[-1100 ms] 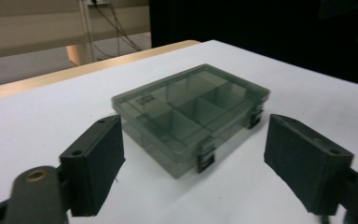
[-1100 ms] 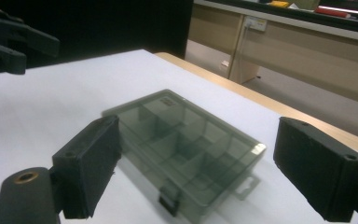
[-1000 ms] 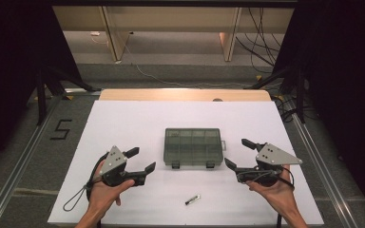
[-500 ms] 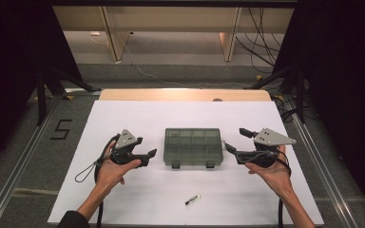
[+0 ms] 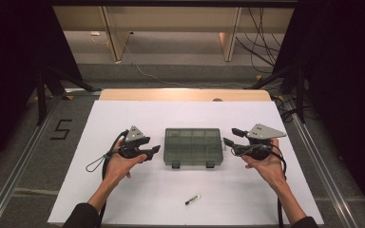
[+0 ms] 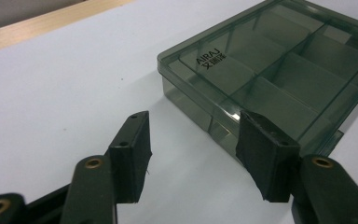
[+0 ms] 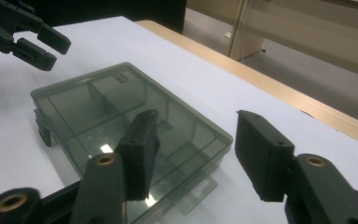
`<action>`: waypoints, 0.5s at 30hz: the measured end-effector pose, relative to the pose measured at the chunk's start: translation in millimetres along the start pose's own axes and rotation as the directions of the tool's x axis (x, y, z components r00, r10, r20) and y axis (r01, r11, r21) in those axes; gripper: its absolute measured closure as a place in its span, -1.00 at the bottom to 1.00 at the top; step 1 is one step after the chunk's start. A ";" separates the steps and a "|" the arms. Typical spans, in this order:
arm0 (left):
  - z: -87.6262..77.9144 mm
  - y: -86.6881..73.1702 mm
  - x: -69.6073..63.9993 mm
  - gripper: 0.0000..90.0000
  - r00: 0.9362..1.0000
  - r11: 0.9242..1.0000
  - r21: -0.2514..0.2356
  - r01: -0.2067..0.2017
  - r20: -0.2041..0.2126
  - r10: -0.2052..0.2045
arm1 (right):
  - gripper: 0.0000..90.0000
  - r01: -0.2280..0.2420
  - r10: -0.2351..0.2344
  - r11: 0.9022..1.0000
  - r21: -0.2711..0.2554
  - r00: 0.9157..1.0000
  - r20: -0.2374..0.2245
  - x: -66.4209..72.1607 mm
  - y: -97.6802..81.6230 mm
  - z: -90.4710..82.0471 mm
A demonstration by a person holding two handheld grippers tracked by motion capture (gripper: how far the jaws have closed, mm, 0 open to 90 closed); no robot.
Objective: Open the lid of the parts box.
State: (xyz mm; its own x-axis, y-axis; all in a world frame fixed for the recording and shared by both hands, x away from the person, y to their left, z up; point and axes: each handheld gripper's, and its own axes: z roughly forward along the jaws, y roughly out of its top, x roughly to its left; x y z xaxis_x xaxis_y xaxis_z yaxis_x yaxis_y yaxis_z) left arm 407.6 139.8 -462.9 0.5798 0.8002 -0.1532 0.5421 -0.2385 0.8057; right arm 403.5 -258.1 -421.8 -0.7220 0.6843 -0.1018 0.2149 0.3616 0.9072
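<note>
so far you've only brought both grippers up to the box [image 5: 193, 147]; its lid is down, both front latches look fastened, and nothing is gripped. your left gripper [image 6: 193, 156] has just been narrowing its jaws, released, with bare desk [image 6: 65, 93] between them and the box's corner just ahead. your right gripper [image 7: 196, 154] has been narrowing too, empty, box edge just beyond. it's smoky translucent plastic, flat, rectangular, glossy, divided inside. a small pen-like stick [image 5: 193, 199] lies well behind both jaws.
</note>
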 end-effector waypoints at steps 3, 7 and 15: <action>7.8 1.8 11.6 0.25 0.983 0.984 0.008 -0.178 0.038 0.177 | 0.36 0.000 -0.001 0.999 0.046 1.000 0.004 -2.5 -3.9 0.2; 11.5 0.8 13.4 0.42 0.976 0.976 0.038 -0.214 0.050 0.212 | 0.52 0.017 -0.017 0.997 0.076 1.000 -0.006 -4.2 -7.6 2.2; 16.5 -5.0 6.9 0.86 0.981 0.980 0.079 -0.184 0.075 0.178 | 0.91 0.045 -0.041 0.986 0.163 0.999 -0.033 -11.4 -23.5 6.7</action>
State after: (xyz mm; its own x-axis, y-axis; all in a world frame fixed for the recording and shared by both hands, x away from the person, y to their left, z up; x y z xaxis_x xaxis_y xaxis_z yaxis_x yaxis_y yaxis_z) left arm 418.9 137.4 -477.4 0.7109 0.7015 -0.0498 0.4725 -0.4240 0.7726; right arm 411.1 -270.2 -444.6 -0.7512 0.6481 -0.1251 0.2861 0.4905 0.8232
